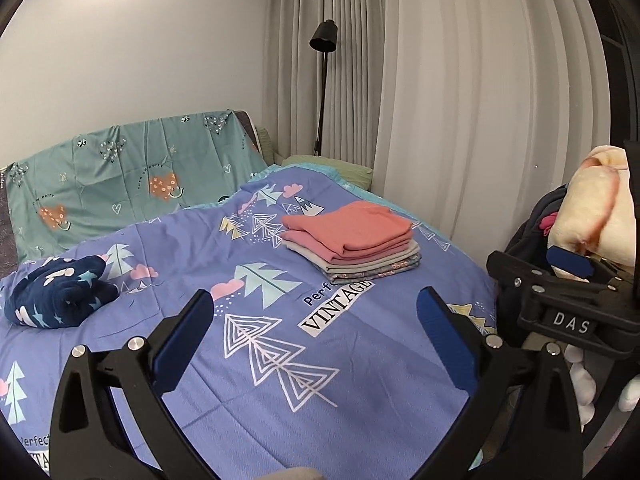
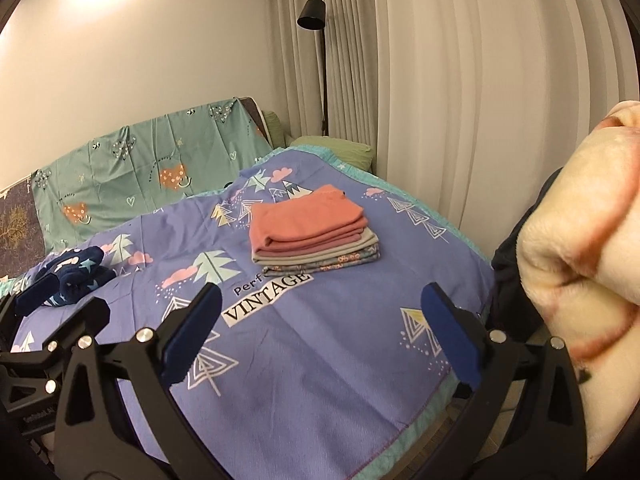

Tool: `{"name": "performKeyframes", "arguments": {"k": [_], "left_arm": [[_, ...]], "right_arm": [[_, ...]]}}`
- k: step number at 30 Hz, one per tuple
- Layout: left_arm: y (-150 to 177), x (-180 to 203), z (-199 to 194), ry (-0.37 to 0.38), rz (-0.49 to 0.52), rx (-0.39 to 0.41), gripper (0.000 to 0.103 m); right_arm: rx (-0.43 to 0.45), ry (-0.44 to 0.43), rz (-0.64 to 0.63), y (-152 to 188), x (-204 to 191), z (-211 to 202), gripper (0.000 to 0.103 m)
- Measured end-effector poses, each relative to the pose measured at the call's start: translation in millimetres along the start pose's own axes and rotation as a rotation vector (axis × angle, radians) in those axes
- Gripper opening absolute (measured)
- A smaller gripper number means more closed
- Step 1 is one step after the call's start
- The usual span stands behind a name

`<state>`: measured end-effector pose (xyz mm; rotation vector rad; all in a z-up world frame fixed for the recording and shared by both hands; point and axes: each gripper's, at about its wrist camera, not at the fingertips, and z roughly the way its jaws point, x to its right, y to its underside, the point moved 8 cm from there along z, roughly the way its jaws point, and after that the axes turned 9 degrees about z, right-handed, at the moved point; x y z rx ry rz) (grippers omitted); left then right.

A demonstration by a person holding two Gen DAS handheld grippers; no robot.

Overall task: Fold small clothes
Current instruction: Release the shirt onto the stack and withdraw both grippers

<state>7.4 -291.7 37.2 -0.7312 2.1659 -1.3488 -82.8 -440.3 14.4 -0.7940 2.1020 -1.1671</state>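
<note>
**Op A:** I'm looking over the bed (image 1: 248,392) first. It's carrying a lavender cotton quilt with printed trees, lying flat and smooth, with a teal heart-print sheet (image 1: 120,184) draped behind it.

**Op B:** And the finished work?

**Op A:** The folded stack (image 1: 356,248) is sitting square toward the far right of the quilt: thin jersey pieces, coral on top, grey and a patterned one beneath, edges lining up neatly.

**Op B:** So what am I reaching for?

**Op A:** I'm judging it's the navy bundle (image 1: 60,294), a plush, star-printed garment lying crumpled in a soft roll. It's sitting forward and well to the left of both claws, its long axis running roughly across the view, left to right.

**Op B:** Which hand is nearer?

**Op A:** The left claw (image 1: 316,316) is nearer. In the right wrist view, the bundle (image 2: 76,276) is lying just past the left rig at the frame's left edge. The right claw (image 2: 320,312) is facing the bare quilt, well apart from it.

**Op B:** Claw states?

**Op A:** Both are standing fully released, blue pads spread wide, gripping nothing.

**Op B:** And that fuzzy thing on the right?

**Op A:** A cream fleece blanket (image 2: 580,240), thick and bulging, is crowding the right side.
</note>
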Motion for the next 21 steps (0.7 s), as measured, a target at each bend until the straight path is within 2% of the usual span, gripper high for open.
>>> {"name": "performKeyframes", "arguments": {"k": [9, 21], "left_arm": [[17.3, -5.8, -10.9, 0.011, -0.015, -0.019, 0.102], [22.9, -9.5, -10.7, 0.037, -0.023, -0.025, 0.102]], "right_arm": [[-0.009, 0.022, 0.012, 6.0, 2.1, -6.9, 0.101], [-0.04, 0.022, -0.007, 12.5, -8.8, -6.1, 0.101]]}}
